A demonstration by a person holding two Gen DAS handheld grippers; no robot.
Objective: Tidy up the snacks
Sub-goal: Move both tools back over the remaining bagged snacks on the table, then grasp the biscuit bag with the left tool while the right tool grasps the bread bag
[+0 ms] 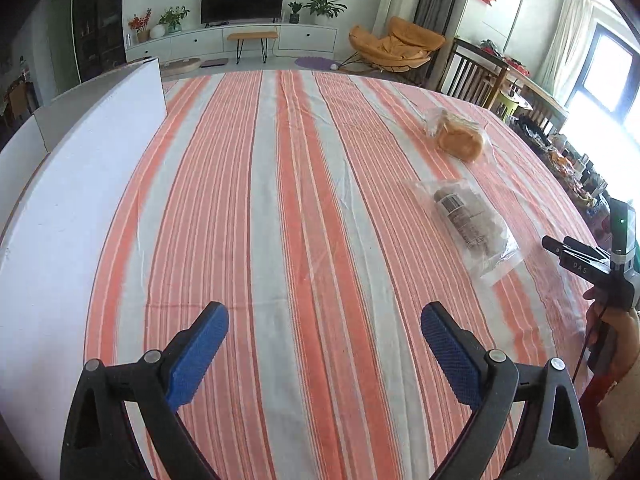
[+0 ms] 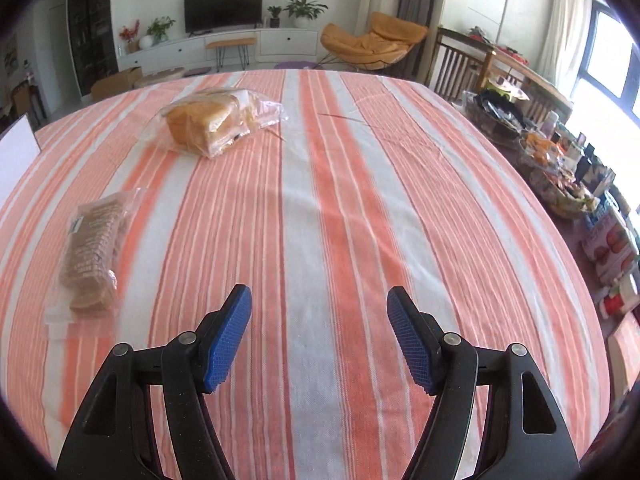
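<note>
A clear bag of sliced bread (image 1: 458, 136) lies at the far right of the striped table; in the right wrist view it (image 2: 212, 122) is far left. A clear bag of brown biscuits (image 1: 470, 224) lies nearer; in the right wrist view it (image 2: 92, 252) is at the left. My left gripper (image 1: 324, 320) is open and empty over the cloth. My right gripper (image 2: 319, 302) is open and empty, to the right of the biscuit bag. The right gripper's body (image 1: 592, 264) shows at the left view's right edge.
A white box (image 1: 72, 152) stands along the table's left side; its corner (image 2: 16, 152) shows in the right wrist view. A side table with baskets of snacks (image 2: 560, 176) runs along the right. The orange-striped cloth (image 1: 304, 208) covers the table.
</note>
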